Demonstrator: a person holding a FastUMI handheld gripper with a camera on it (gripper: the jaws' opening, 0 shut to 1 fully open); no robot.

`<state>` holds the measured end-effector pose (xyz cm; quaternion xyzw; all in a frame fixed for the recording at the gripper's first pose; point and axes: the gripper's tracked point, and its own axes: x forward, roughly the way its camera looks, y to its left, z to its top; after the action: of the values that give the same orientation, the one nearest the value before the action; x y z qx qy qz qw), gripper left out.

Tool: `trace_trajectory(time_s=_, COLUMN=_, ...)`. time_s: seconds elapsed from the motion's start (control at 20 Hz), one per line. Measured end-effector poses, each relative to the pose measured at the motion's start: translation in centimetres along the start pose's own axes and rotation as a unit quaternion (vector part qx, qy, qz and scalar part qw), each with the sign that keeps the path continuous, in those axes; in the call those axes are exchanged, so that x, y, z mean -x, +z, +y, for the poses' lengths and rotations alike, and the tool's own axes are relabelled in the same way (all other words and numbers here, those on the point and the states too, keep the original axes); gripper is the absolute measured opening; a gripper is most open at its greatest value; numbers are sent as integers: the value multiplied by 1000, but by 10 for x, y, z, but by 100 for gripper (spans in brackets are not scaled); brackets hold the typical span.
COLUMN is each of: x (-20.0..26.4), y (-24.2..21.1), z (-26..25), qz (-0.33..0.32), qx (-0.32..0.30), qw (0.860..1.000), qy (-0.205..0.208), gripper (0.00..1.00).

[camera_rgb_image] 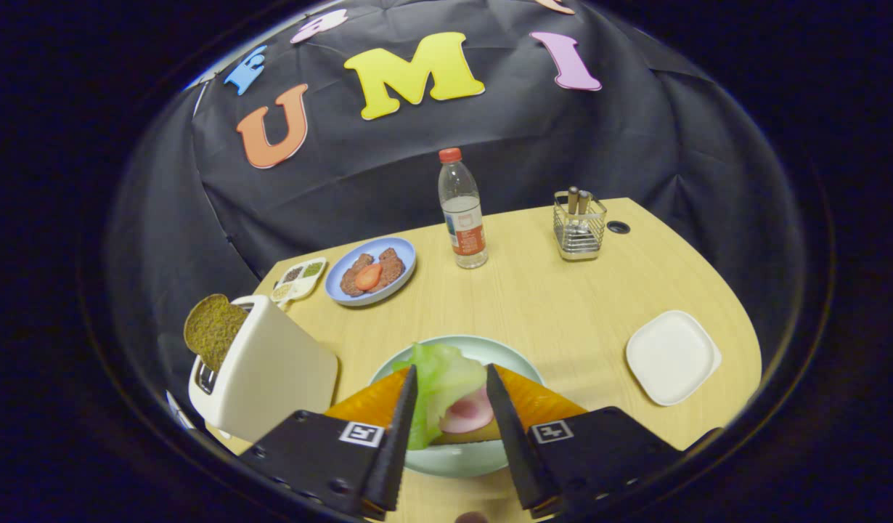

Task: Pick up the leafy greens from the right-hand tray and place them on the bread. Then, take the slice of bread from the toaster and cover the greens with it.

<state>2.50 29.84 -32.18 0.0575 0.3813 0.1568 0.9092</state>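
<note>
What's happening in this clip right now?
A person's handheld claw hovers over the pale green round plate, its fingers spread either side of a light green lettuce leaf that lies over a pink ham slice and bread there. Whether the fingers press the leaf is unclear. The brown bread slice sits in the white toaster, untouched. The white square tray lies bare.

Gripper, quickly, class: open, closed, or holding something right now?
Gripper: fingers apart, with the leafy greens between them over the plate; whether both fingers press on the greens cannot be told.
</note>
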Motion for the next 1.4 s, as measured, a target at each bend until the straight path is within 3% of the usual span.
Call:
trace_trajectory(time_s=0.15, x=11, y=11, z=-7, qz=-21, qx=18, qw=1000, qy=-2, gripper=83)
trace_trajectory(time_s=0.3, x=40, y=34, z=-7, qz=-61, qx=43, qw=997, qy=-5, gripper=97)
trace_trajectory(time_s=0.5, x=94, y=69, z=18, qz=-126, qx=85, qw=988, qy=-2, gripper=96)
trace_trajectory(time_s=0.6, x=117, y=87, z=32, qz=-158, qx=93, qw=983, qy=-21, gripper=96)
trace_trajectory(time_s=0.8, x=143, y=92, z=107, qz=-182, qx=106, qw=977, qy=18, gripper=96)
trace_trajectory(time_s=1.1, x=128, y=58, z=224, qz=-144, qx=108, qw=981, qy=71, gripper=96)
trace_trajectory(time_s=1.4, x=82, y=38, z=268, qz=-124, qx=125, qw=983, qy=49, gripper=96)
